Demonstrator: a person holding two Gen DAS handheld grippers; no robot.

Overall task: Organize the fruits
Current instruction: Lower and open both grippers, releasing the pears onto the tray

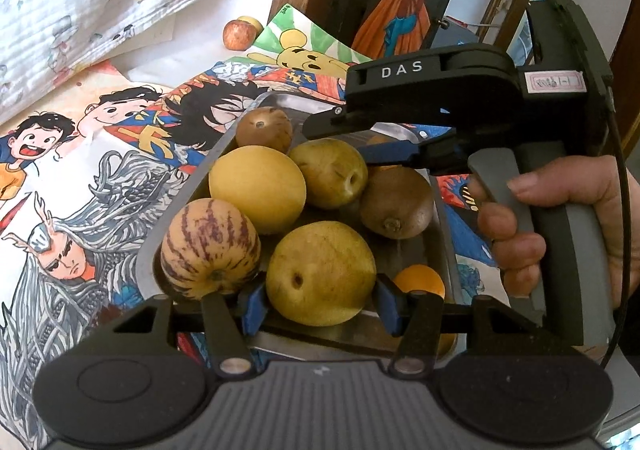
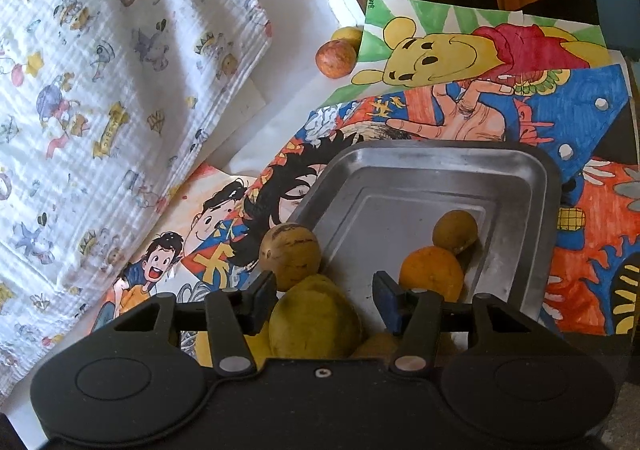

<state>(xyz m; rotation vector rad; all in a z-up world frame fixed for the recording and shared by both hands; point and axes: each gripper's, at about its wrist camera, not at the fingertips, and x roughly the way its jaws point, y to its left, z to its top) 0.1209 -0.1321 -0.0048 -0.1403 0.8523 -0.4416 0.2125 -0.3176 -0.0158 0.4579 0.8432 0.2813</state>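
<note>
Two hand-held grippers: the left hand-held gripper clasps a firm, smooth yellow fruit at its widest girth; the right hand-held gripper gapes over the tray.

The left gripper clasps a yellow-green round fruit in a fruit-filled metal tray. A hand holds the right gripper above it.

I count seven fruits in one metal tray, two fruits outside, and several drawings.
</note>
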